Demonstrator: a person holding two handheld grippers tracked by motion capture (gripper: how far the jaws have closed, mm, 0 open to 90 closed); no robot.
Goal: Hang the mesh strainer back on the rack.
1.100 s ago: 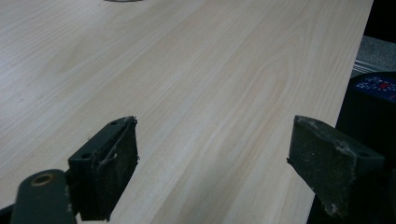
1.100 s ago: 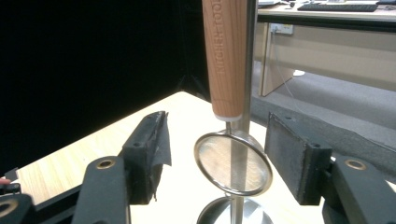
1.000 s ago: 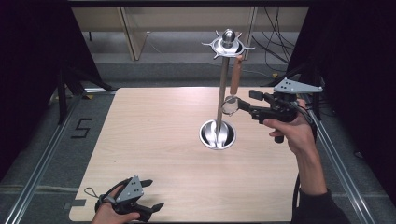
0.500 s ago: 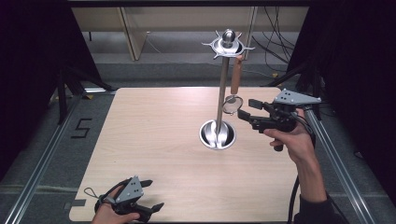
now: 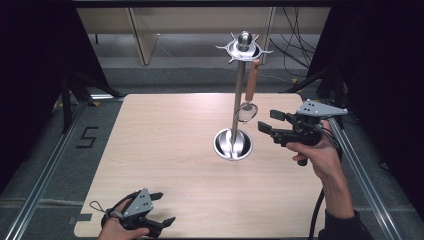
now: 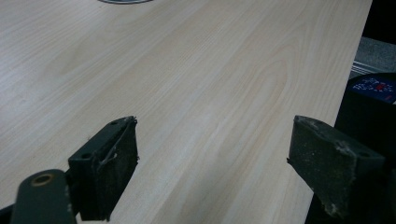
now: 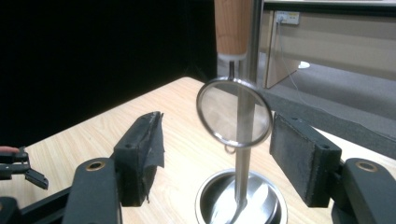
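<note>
Two grippers, both wide open: right gripper (image 5: 269,121) hovers near the worktop's (image 5: 165,150) right edge, just beside the hanging strainer (image 5: 246,111); left gripper (image 5: 161,209) rests at the near edge.

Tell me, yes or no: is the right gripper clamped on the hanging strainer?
No: the right gripper is open, its fingers apart and short of the strainer.

A silver stand (image 5: 239,90) holds a strainer (image 5: 247,111) with a brown wooden handle above a pale wood-grain table (image 5: 165,145); both grippers are black.
</note>
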